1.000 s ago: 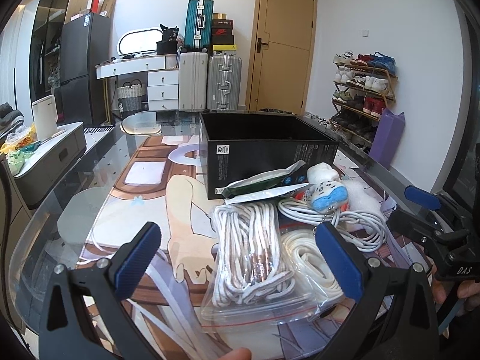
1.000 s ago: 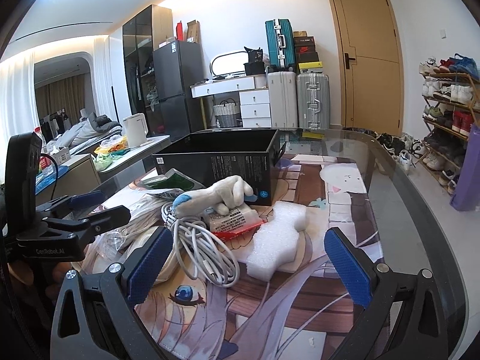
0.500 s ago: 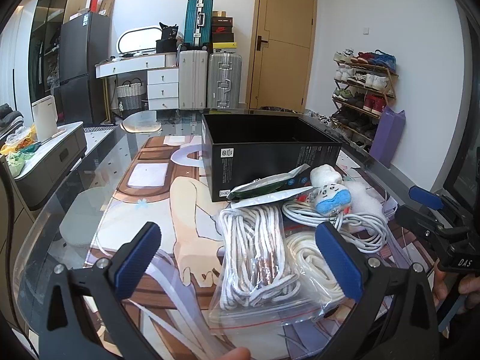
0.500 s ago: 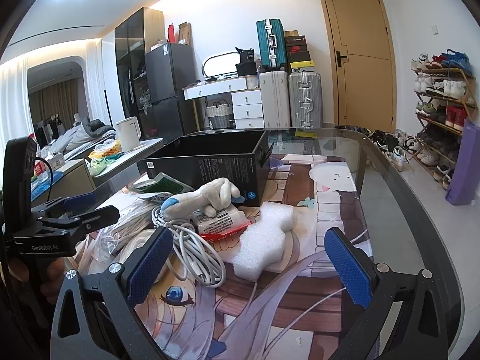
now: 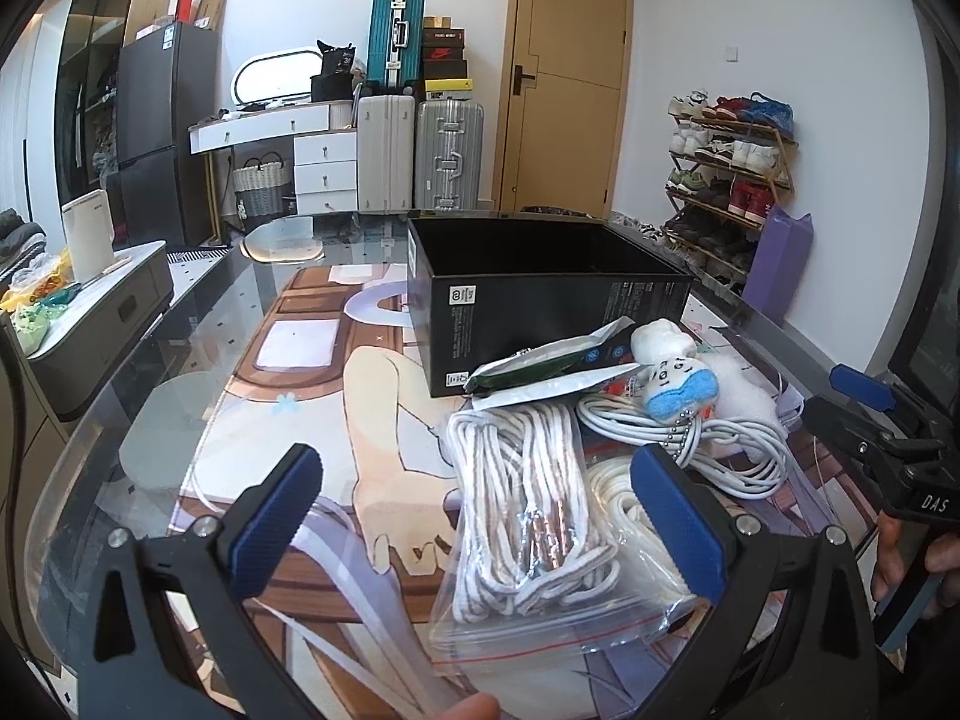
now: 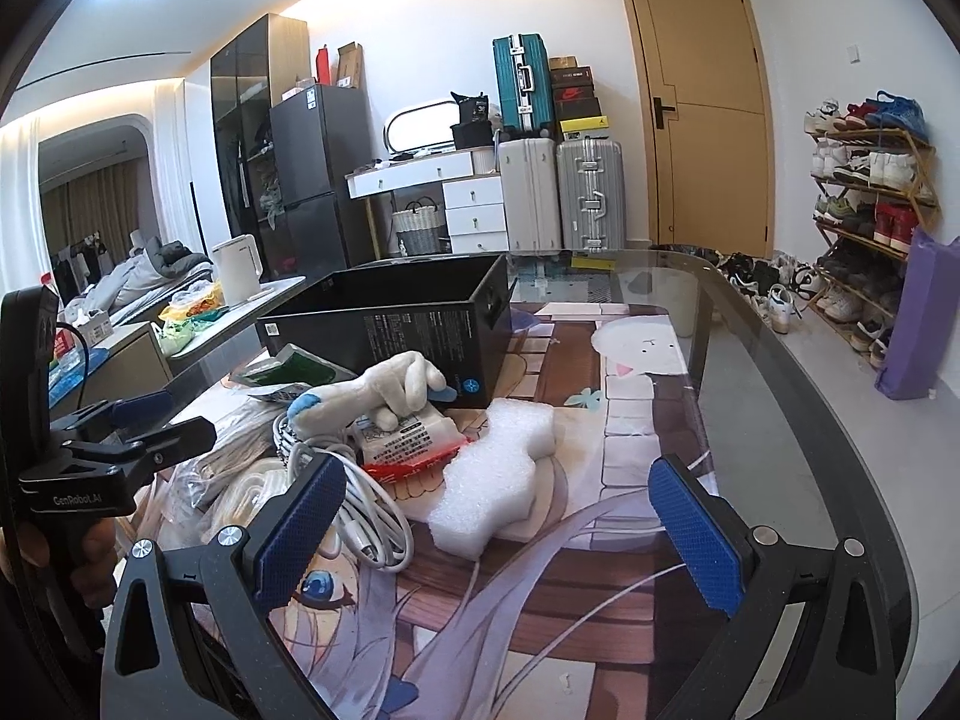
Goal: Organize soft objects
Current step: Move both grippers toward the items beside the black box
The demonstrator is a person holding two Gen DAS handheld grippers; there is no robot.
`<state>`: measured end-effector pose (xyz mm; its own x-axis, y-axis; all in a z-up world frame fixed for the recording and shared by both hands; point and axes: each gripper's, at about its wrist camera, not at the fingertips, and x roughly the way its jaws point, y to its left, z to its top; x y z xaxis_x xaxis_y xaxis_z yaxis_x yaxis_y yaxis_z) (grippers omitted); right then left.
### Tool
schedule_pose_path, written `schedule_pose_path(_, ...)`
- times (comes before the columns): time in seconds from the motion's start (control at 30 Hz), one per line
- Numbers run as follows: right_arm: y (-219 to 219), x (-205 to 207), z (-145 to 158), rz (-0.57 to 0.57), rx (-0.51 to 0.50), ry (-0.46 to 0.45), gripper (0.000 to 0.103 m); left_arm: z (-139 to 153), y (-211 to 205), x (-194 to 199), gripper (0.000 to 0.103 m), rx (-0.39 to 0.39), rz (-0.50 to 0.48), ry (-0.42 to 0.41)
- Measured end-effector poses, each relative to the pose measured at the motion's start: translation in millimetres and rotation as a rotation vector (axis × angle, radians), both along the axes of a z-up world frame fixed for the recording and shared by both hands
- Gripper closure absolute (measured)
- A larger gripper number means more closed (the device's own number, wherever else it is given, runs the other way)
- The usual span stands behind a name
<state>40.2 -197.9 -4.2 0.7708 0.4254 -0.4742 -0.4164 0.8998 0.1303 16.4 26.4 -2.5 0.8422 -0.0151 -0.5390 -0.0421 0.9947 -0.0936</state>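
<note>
An open black box (image 5: 540,294) (image 6: 414,324) stands on the glass table. In front of it lies a pile: a clear zip bag of white cord (image 5: 522,516), a coiled white cable (image 5: 708,438) (image 6: 360,516), a white and blue plush toy (image 5: 672,378) (image 6: 372,396), a green pouch (image 5: 540,366) (image 6: 294,366), a red and white packet (image 6: 408,444) and a white foam piece (image 6: 492,480). My left gripper (image 5: 474,528) is open, just short of the cord bag. My right gripper (image 6: 498,534) is open, near the foam piece.
The table carries a printed anime mat (image 5: 300,396) under glass, with a curved edge (image 6: 852,420) on the right. A grey cabinet with a kettle (image 5: 90,240) stands to the left. Suitcases (image 5: 414,150), a door and a shoe rack (image 6: 870,204) stand behind.
Both grippers have drifted slightly; the views shifted a little, with the pile sitting slightly further right in the left view. Nothing was taken hold of or moved on the table.
</note>
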Motion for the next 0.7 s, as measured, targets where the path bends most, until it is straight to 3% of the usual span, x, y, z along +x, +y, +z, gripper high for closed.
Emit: schedule_pose_path(0.7, -1.9, 8.7, 1.4, -0.029, -0.001, 0.029, 0.000, -0.5, -8.5, 6.6, 0.000, 0.015, -0.032, 0.005)
